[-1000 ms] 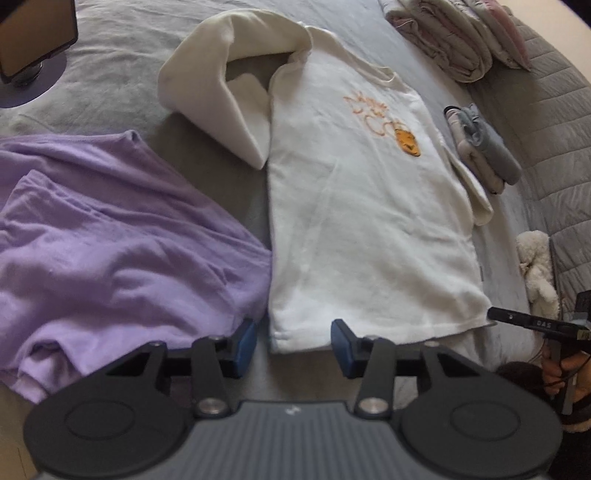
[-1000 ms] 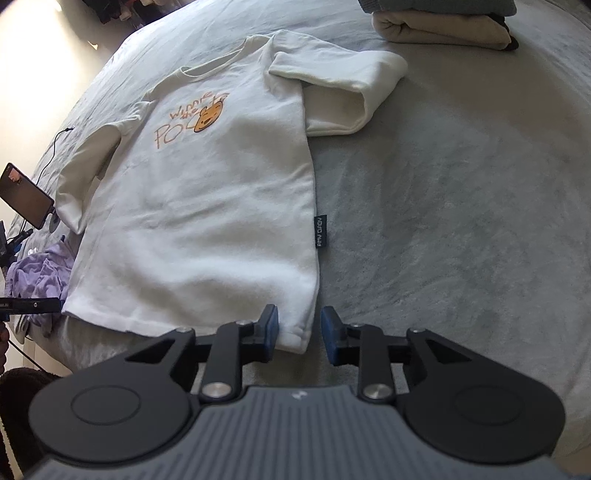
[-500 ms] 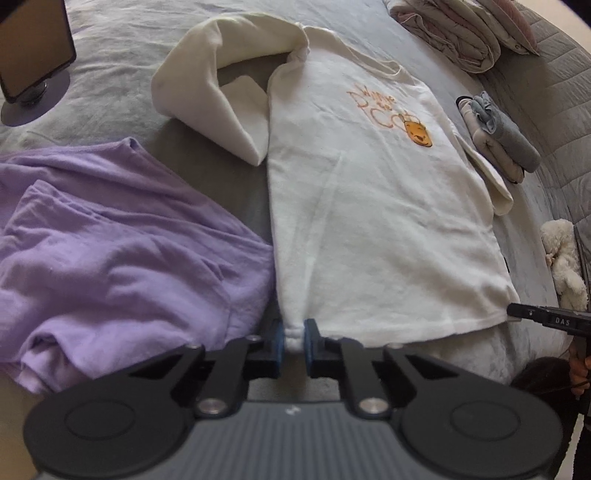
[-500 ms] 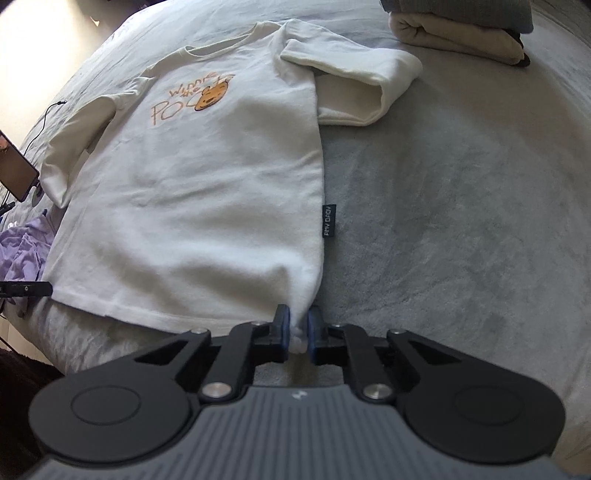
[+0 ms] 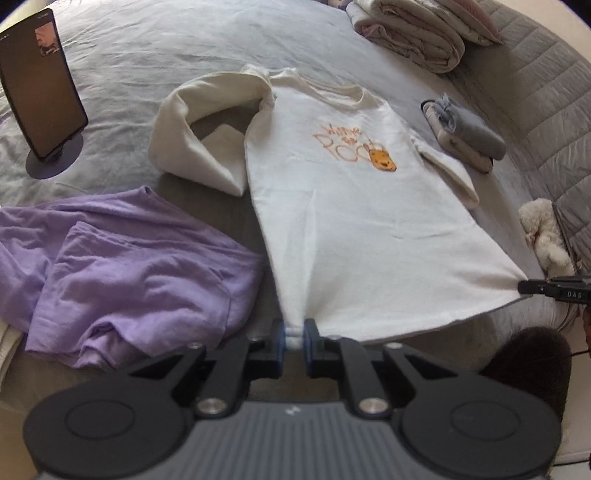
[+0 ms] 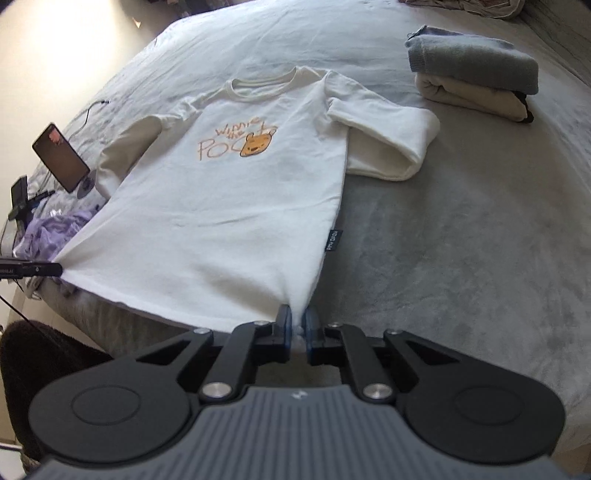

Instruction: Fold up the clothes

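Bedroom in a home. Work surface is a bed point(image 5: 207, 48) with a wide grey sheet, creased and soft, edge dropping away at the near side. Quilted grey padded surround point(image 5: 546, 96) along the far right, like an upholstered bed frame or headboard. Folded bedding or blankets point(image 5: 410, 33) piled at the top. Small stack of folded clothes point(image 6: 476, 81) on the sheet, grey over cream. Loose purple garment point(image 5: 122, 273) crumpled beside a cream sweatshirt point(image 5: 354, 221) with a cartoon-bear print. Fluffy soft toy point(image 5: 543, 232) at the bed's edge. Phone on a round stand point(image 5: 40, 96) propped on the sheet, cable trailing nearby. Daylight falls across the sheet.
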`<state>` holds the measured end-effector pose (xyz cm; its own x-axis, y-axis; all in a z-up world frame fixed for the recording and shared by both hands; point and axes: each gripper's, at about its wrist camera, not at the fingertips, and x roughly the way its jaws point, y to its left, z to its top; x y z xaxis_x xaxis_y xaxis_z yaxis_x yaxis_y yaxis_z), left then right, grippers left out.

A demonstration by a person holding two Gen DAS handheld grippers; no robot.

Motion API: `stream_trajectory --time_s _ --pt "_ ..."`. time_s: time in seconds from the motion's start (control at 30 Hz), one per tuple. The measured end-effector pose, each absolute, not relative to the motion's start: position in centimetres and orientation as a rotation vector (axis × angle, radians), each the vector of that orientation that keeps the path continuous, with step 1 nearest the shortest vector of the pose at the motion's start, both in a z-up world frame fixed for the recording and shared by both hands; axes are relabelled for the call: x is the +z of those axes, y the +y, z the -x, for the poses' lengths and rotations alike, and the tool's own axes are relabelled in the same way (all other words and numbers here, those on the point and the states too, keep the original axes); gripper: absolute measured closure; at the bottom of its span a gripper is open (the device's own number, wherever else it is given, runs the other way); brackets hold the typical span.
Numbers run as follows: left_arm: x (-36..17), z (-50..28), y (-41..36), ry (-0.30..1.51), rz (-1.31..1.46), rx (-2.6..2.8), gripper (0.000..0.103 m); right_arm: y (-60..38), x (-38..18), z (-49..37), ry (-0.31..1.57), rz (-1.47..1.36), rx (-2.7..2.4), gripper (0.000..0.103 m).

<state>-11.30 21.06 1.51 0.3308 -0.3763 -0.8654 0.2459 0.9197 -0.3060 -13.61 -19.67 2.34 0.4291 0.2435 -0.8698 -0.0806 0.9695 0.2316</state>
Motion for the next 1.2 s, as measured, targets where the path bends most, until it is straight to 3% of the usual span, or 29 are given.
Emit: stream_trajectory --time_s 0.23,0.4,0.5,0.57,0.6,0.83,1.2 --pt "-3.6 11.2 19.1 1.277 0.005 -0.356 0.093 -18.2 -2.9 12.3 1.255 -0.106 0.169 0.095" --pt "-3.1 10.9 18.9 1.287 -0.011 -0.369 0.091 -18.1 -4.3 11.2 1.313 -0.112 0.172 0.09" --pt "-2.0 11.1 19.1 1.275 -0.015 -0.404 0.084 -18.5 -3.8 10.8 1.291 -0.099 0.172 0.08" --pt "-1.0 11.2 19.4 1.245 -0.006 -0.421 0.071 -18.8 -3.4 10.6 1.276 -0.09 0.172 0.058" --pt "-0.5 11.1 19.4 1.228 -0.002 -0.424 0.068 -18.9 -3.2 10.5 1.267 -0.086 0.17 0.057" --pt "1.2 8.6 18.1 1.124 0.019 -0.401 0.059 -20.8 -2.2 8.6 1.175 -0.153 0.079 0.057" --pt "-0.5 2.2 13.1 1.038 0.137 -0.381 0.058 -26.2 -3.8 4.5 1.002 -0.374 -0.14 0.057"
